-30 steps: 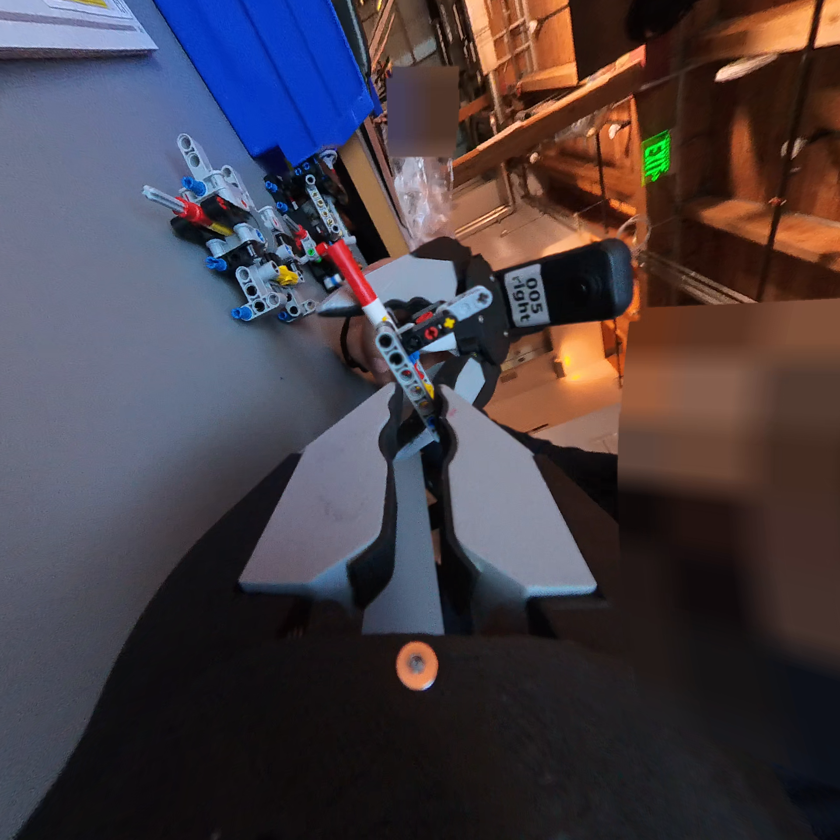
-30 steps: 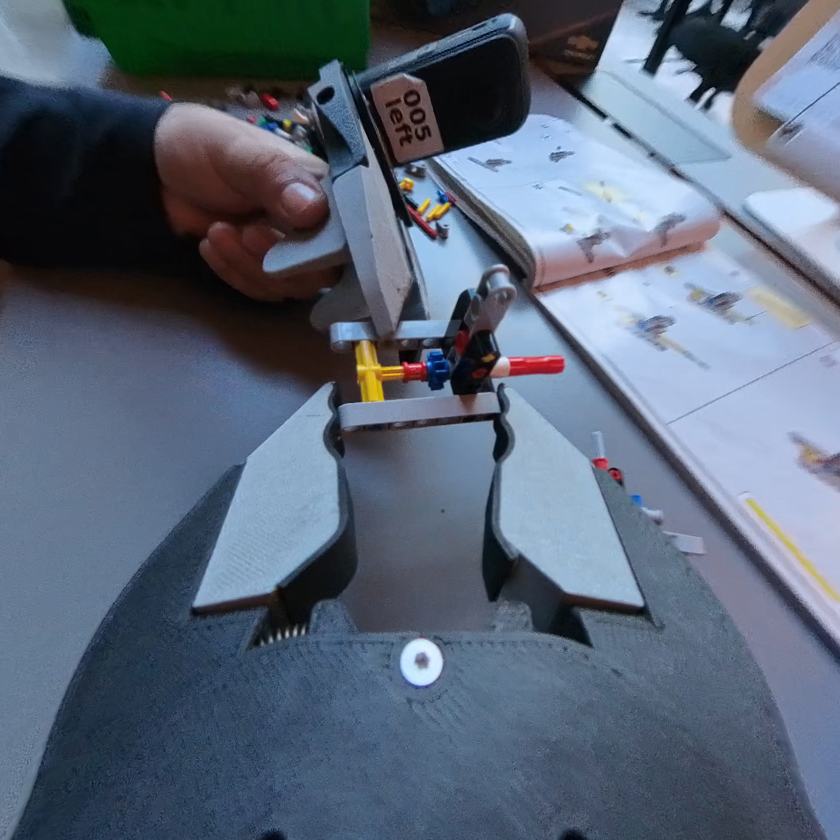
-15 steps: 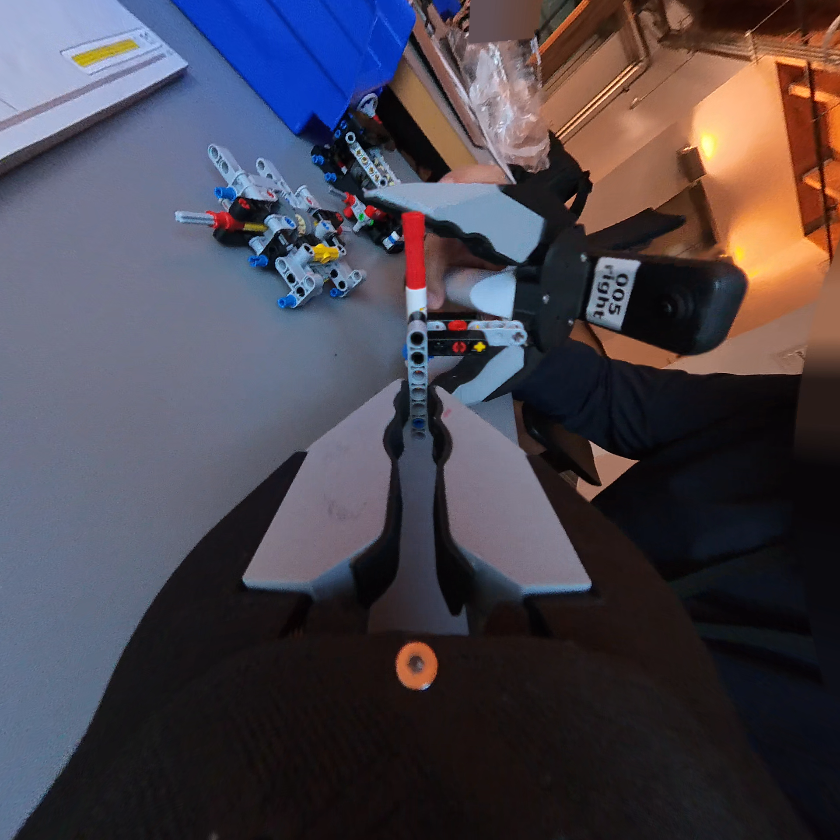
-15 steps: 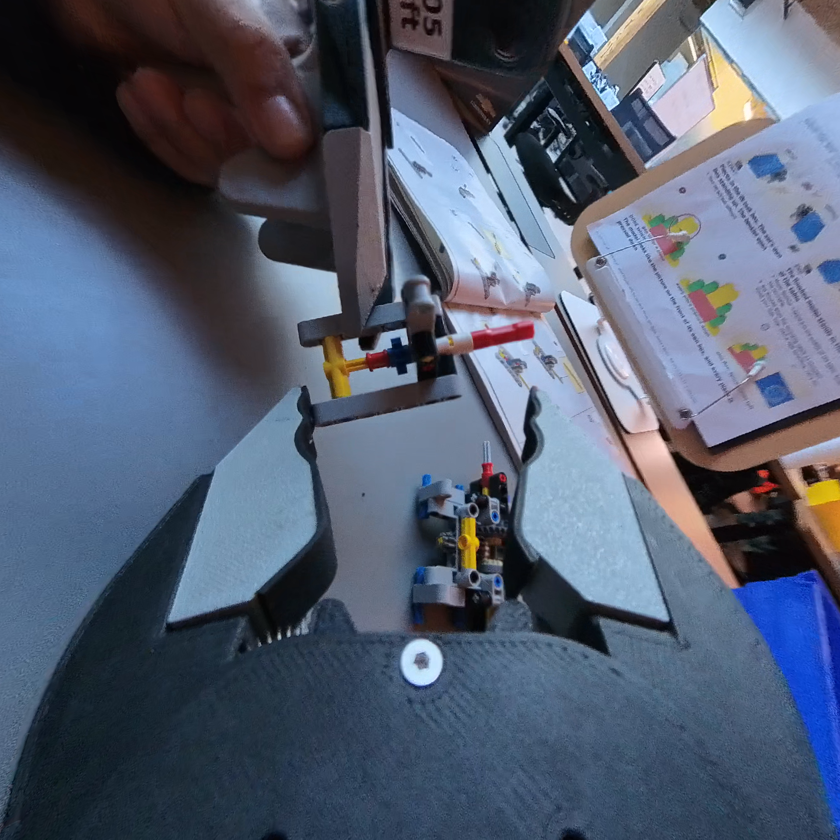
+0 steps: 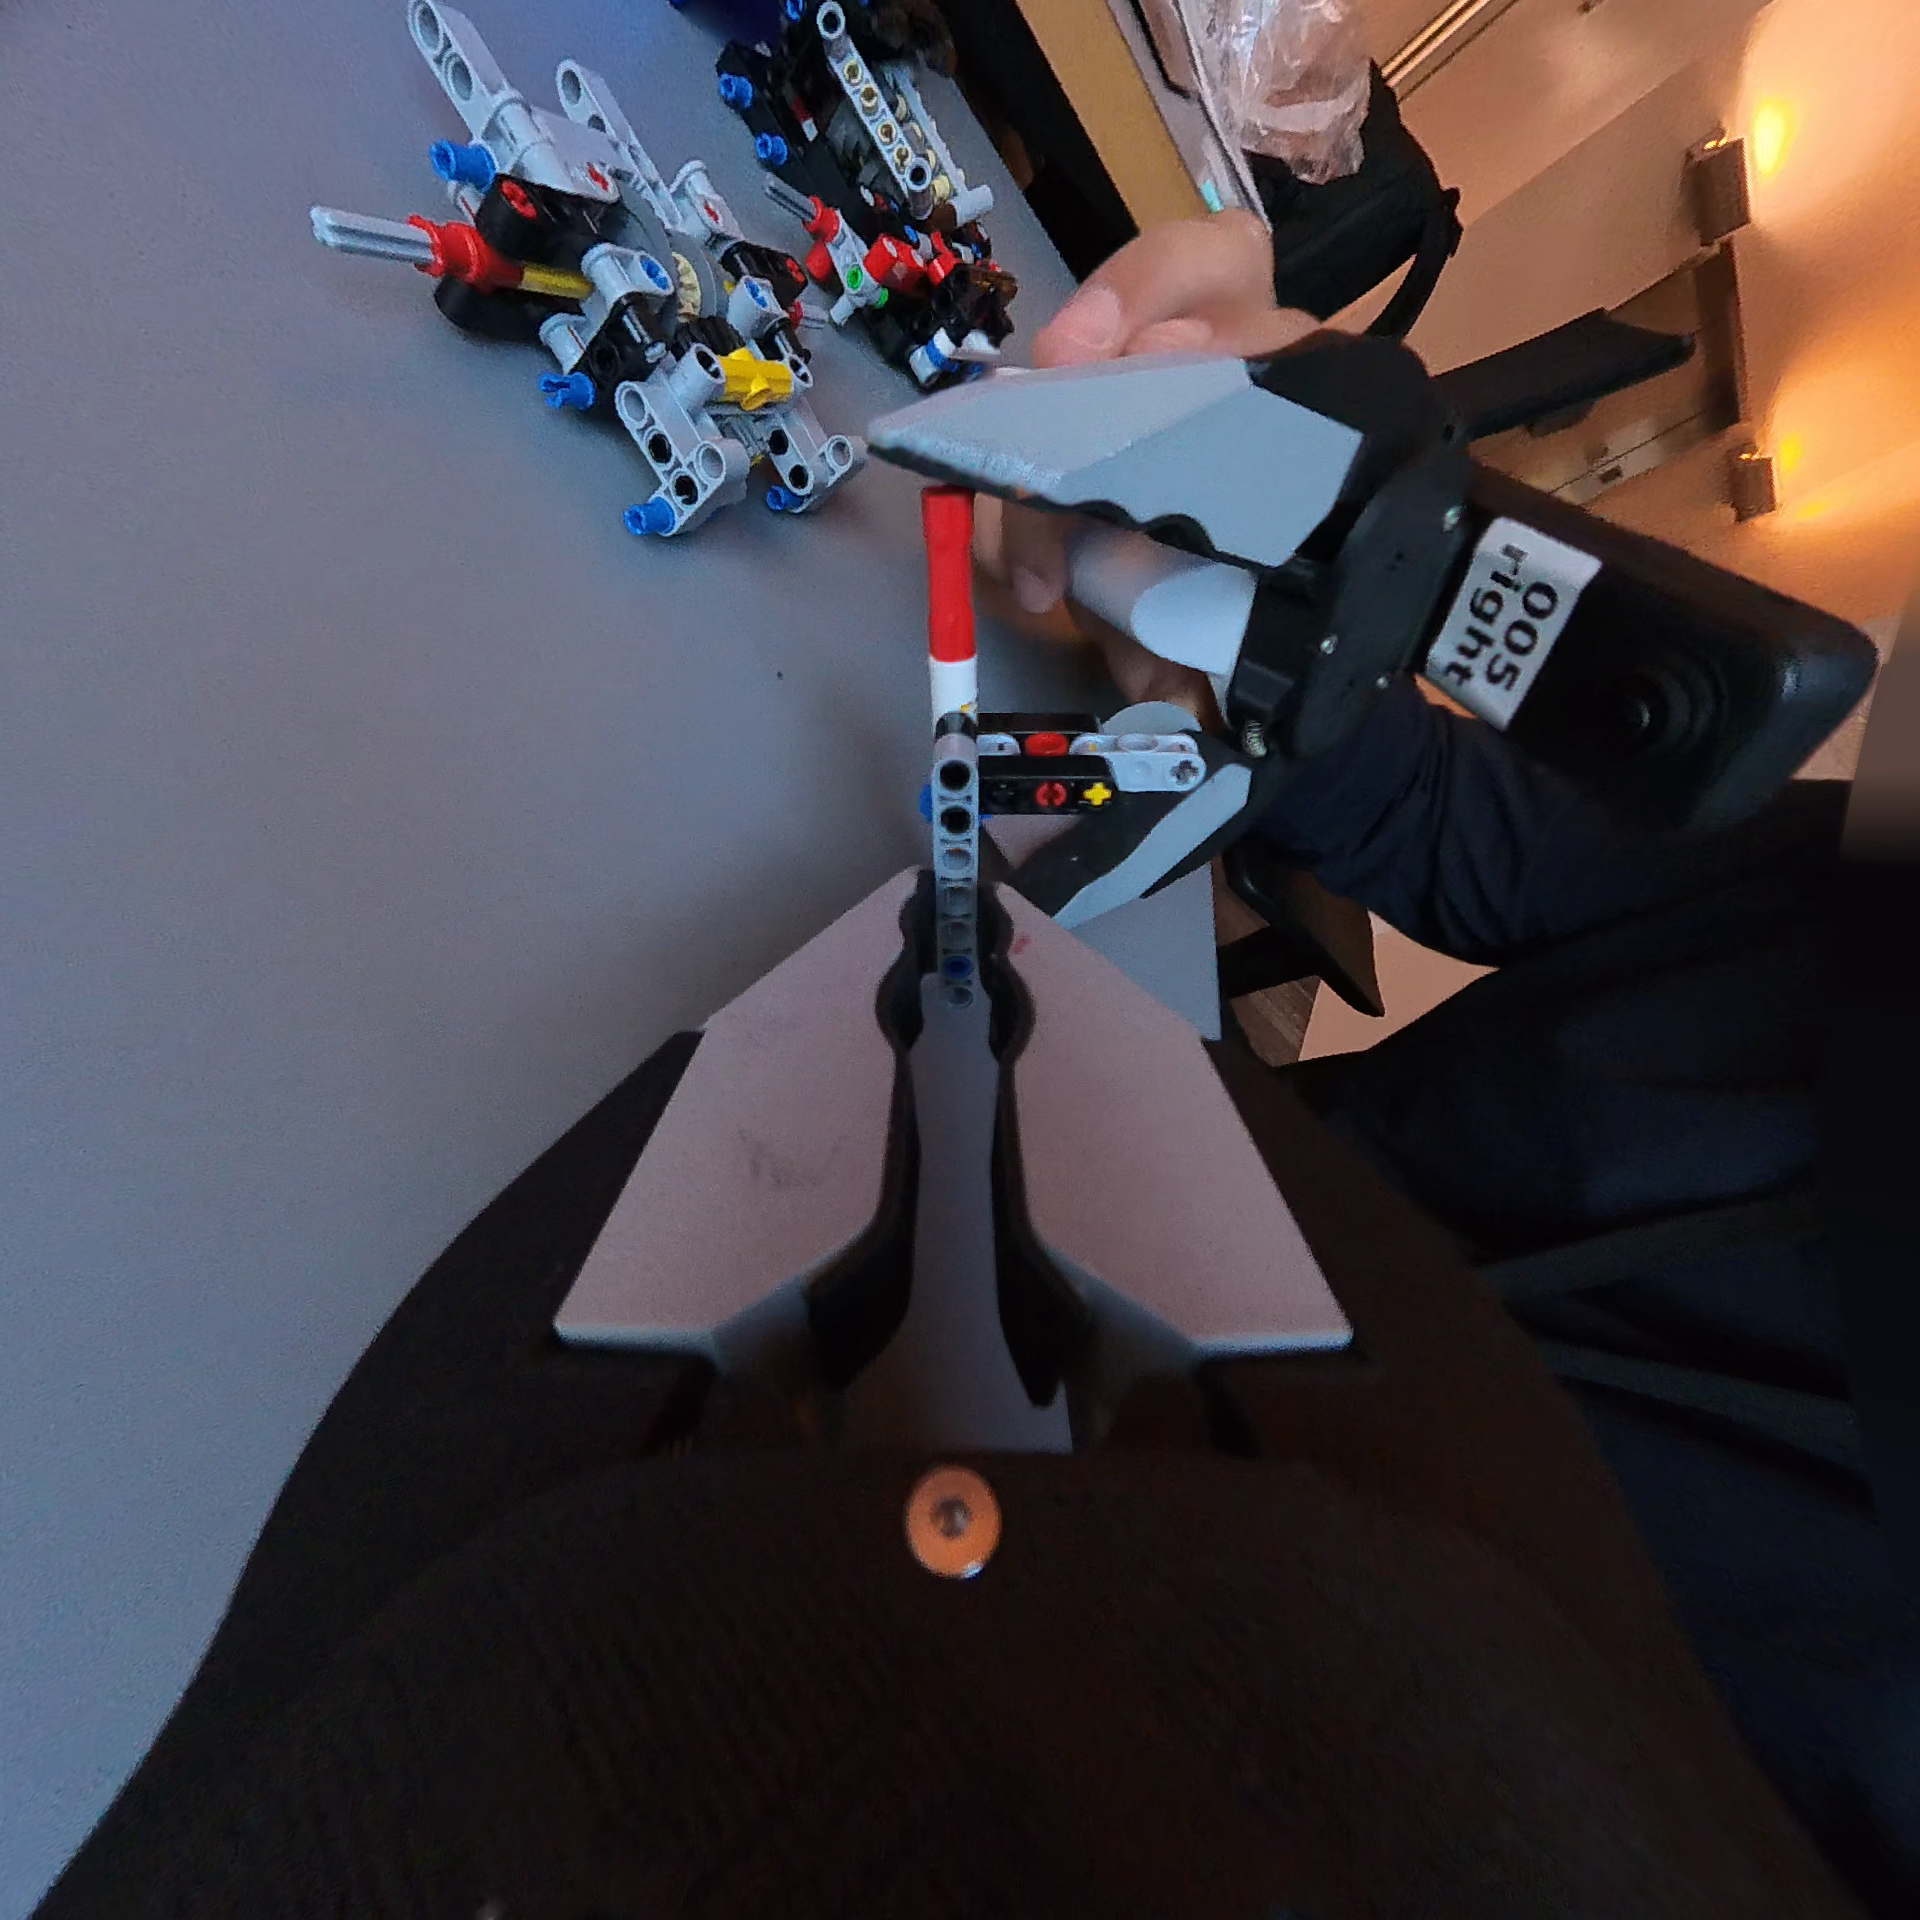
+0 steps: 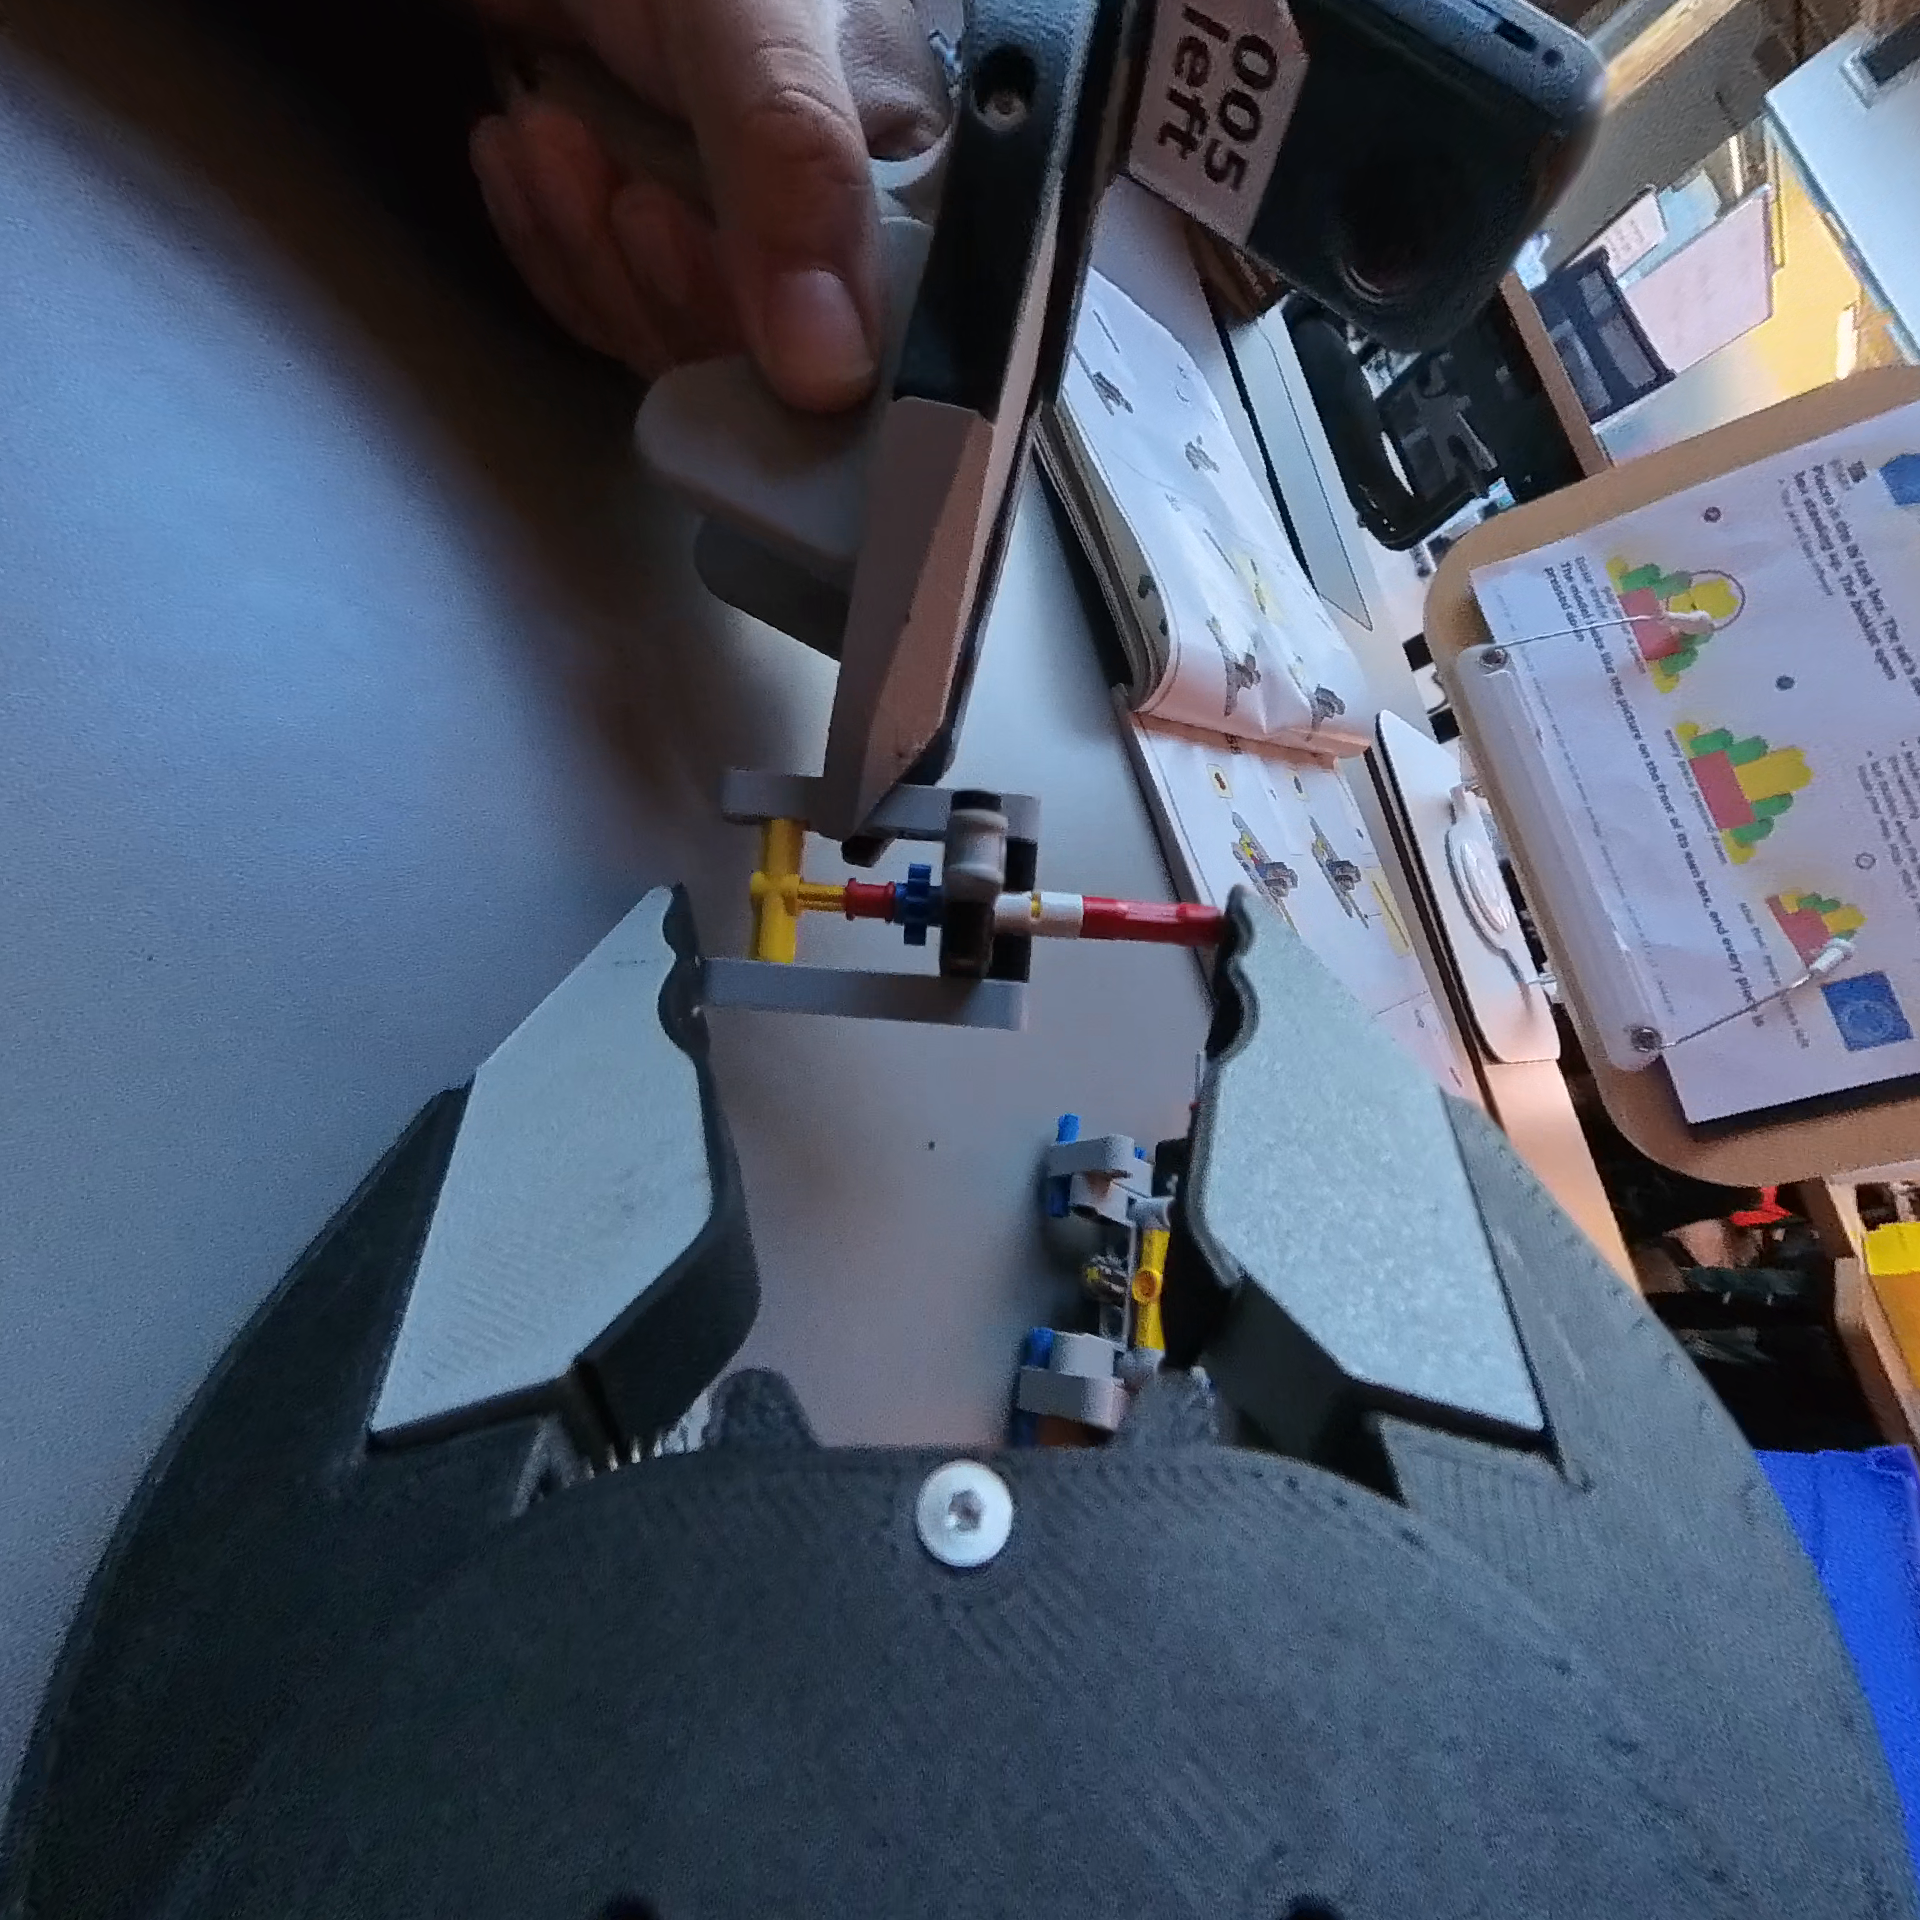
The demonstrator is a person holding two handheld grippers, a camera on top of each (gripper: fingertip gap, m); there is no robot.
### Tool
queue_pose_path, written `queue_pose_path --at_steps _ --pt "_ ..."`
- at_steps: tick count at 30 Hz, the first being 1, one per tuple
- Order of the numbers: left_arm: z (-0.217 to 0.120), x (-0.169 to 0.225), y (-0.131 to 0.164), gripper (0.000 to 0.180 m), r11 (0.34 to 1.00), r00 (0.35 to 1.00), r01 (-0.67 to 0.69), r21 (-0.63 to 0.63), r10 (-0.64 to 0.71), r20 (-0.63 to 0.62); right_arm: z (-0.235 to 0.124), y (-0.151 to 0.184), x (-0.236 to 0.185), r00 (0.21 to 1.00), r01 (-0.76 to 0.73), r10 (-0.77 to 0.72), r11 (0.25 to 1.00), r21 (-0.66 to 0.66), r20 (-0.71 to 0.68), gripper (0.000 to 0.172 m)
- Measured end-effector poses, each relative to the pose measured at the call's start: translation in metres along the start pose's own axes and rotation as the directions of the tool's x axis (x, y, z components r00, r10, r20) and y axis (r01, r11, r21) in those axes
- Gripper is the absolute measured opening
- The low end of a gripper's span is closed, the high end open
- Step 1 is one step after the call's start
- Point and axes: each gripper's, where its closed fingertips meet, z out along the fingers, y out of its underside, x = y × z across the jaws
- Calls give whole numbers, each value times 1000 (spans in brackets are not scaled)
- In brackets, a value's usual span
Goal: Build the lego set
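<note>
Left hand-held gripper [image 5: 954, 940] pinches my small brick assembly's [image 6: 883, 914] grey beam [image 5: 956, 883]; right hand-held gripper [image 6: 951, 971] gapes around it, red axle [image 6: 1132, 920] at three o'clock touching one fingertip. Close squarely, gently.

Left tongs [image 5: 956, 935] clamp a grey brick beam [image 5: 956, 831] above table [image 5: 312, 831].
</note>
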Motion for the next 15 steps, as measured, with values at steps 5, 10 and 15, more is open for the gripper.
queue_pose_path --at_steps 5,10,15 --pt "2 6 1 5 1000 999 -4 -3 4 -34 2 -1 3 998 -55 55 998 10 7 91" --pt "5 2 2 6 1000 1000 -15 -16 15 0 4 4 -1 997 -68 69 998 -16 36 91" --pt "7 3 2 5 1000 1000 -24 -10 24 14 4 8 -3 992 -107 110 993 -57 68 90"
